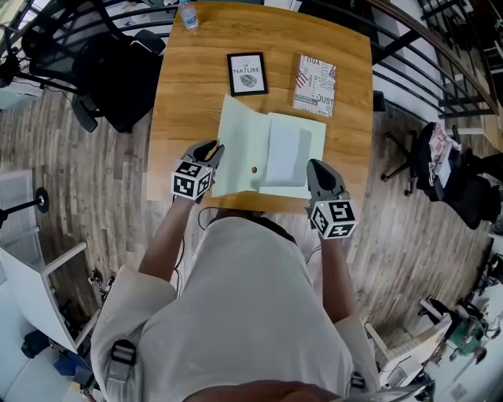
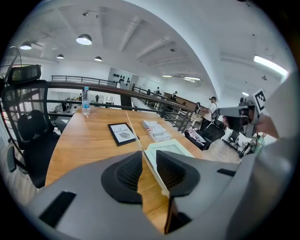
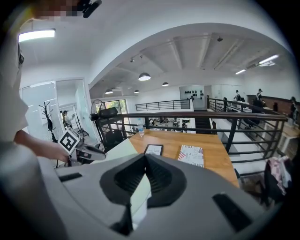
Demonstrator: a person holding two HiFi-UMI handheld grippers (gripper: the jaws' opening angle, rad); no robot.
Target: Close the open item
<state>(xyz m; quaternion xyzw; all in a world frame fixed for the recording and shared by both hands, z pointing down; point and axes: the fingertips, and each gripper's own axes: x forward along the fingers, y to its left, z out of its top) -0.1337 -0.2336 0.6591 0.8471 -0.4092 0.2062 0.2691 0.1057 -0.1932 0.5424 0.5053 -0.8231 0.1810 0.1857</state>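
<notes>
A pale green folder [image 1: 240,149] lies open on the wooden table [image 1: 181,118], with white sheets [image 1: 284,153] in its right half. My left gripper [image 1: 212,149] is at the outer edge of the left flap, which is tilted up off the table. In the left gripper view that flap [image 2: 133,129] runs edge-on between the jaws of the left gripper [image 2: 149,154], which is shut on it. My right gripper [image 1: 314,166] is at the folder's near right edge. In the right gripper view the right gripper's [image 3: 145,157] tips meet on a pale green sheet [image 3: 139,197].
Behind the folder lie a black-framed print [image 1: 247,73] and a patterned booklet [image 1: 314,85]. A water bottle [image 1: 188,16] stands at the table's far left corner. A black office chair [image 1: 110,71] is left of the table and a railing [image 1: 409,71] runs along its right.
</notes>
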